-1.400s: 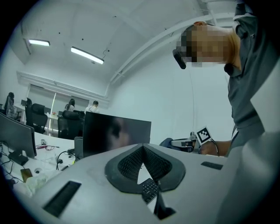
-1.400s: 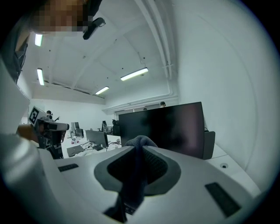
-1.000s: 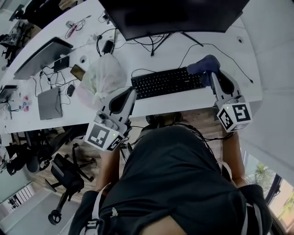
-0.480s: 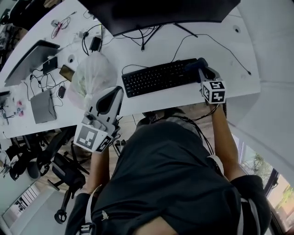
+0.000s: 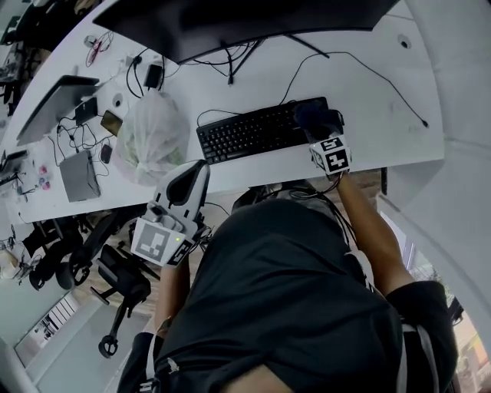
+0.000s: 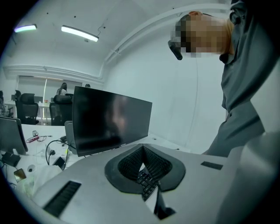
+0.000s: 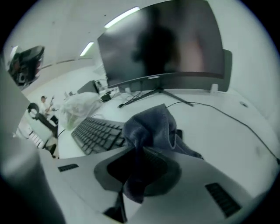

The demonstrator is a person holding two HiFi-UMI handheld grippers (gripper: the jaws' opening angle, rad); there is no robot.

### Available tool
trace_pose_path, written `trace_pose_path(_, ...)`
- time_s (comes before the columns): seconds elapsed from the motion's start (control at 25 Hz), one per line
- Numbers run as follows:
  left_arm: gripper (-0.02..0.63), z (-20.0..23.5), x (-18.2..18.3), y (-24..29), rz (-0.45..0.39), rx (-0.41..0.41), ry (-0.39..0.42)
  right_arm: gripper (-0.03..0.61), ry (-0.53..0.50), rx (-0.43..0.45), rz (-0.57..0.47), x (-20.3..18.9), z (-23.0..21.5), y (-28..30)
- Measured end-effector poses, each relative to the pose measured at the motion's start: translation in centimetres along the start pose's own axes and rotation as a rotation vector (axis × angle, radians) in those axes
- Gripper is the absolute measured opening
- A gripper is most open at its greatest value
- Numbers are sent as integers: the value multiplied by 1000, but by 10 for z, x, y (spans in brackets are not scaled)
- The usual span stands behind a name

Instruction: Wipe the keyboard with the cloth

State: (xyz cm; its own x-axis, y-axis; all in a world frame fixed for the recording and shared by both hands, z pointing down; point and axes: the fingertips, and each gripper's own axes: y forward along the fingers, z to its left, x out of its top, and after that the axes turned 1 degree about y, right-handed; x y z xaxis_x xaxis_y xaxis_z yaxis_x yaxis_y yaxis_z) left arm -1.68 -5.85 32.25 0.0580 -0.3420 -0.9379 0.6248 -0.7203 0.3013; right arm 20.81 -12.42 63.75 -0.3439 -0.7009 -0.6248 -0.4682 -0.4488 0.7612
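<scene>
Dark blue cloth [image 7: 151,129] is bunched and pinched between the jaws of the right gripper [image 7: 132,168], with a tail hanging down through them. In the head view the cloth sits over the right end of the black keyboard [image 5: 253,132]; I cannot tell whether it presses on the keys. The keyboard lies slightly angled on the white bench [image 5: 376,115], with a cable running off behind it. The left gripper [image 6: 142,157] is held at the near bench edge, left of the keyboard and well apart from it. Its jaws are pressed together at the tips with nothing between them. A clear plastic bag [image 5: 153,137] stands just left of the keyboard. A dark monitor [image 5: 253,19] is behind, and a laptop [image 5: 55,107] is far left.
</scene>
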Motion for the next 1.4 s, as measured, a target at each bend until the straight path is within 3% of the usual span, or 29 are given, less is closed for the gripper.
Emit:
trace_pose_path(0.08,3,-4,1,9,2,-7,-1,48,83,-106,-37,13,-52,-6)
trace_pose_path(0.16,3,-7,2,16,1,-5,-5,48,131,-127,-32,13,-71,-10)
trace_pose_path(0.24,2,-9,2,22,-2,0,-12,46,65,-40,9,-1,-37,-11)
trace_pose_path(0.32,3,-10,2,25,-4,7,-16,48,-78,100,67,-19,22,-10)
trace_pose_path(0.4,3,-11,2,26,-3,13,-18,48,-132,198,83,-22,53,-7)
trace_pose_path(0.56,3,-7,-1,24,-4,32,-31,48,-91,106,-34,46,2,16)
trace_pose_path(0.64,3,-7,-3,23,-5,43,-42,48,-31,79,-9,60,-21,30)
trace_pose_path(0.72,3,-9,-3,22,-8,51,-46,48,-8,105,34,47,-7,31)
trace_pose_path(0.92,2,0,-8,12,-14,71,-68,48,-149,259,114,-8,78,17)
trace_pose_path(1.04,3,4,-12,6,-9,72,-71,46,-154,190,45,34,47,35)
trace_pose_path(1.16,3,5,-12,7,-8,61,-66,48,-77,134,38,67,12,53)
trace_pose_path(1.24,3,3,-10,6,-11,54,-60,47,-23,159,71,51,24,45)
trace_pose_path(1.4,3,11,-12,-1,-18,55,-71,48,-14,236,132,-14,76,15)
